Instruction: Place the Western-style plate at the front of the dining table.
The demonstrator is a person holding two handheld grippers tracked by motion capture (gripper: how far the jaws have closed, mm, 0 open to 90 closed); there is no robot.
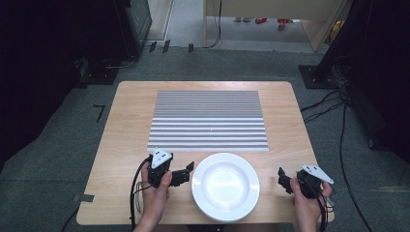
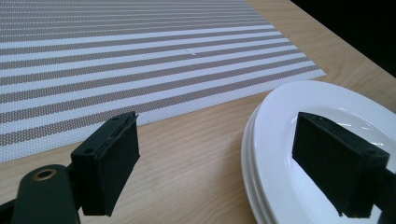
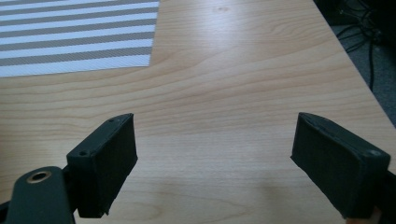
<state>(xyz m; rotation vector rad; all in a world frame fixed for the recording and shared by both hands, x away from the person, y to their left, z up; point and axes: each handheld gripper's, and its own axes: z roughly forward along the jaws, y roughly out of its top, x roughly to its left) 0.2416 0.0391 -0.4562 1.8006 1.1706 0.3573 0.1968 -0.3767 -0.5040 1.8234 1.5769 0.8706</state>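
Note:
A stack of white plates [image 1: 225, 187] sits at the table's front middle, just short of a grey-and-white striped placemat [image 1: 208, 120]. My left gripper [image 1: 187, 173] is at the stack's left rim, open and holding nothing. In the left gripper view its right jaw hangs over the top plate [image 2: 327, 107] while the left jaw stands over bare wood, so the left gripper [image 2: 217, 140] straddles the rim. My right gripper [image 1: 284, 179] is right of the plates, apart from them. The right gripper [image 3: 215, 130] is open over bare wood, with the placemat's corner [image 3: 74, 37] ahead to its left.
The wooden table [image 1: 130, 121] has bare margins on both sides of the mat. Its right edge [image 3: 355, 74] runs close to my right gripper. Cables [image 1: 338, 125] lie on the grey floor to the right, with dark equipment on either side.

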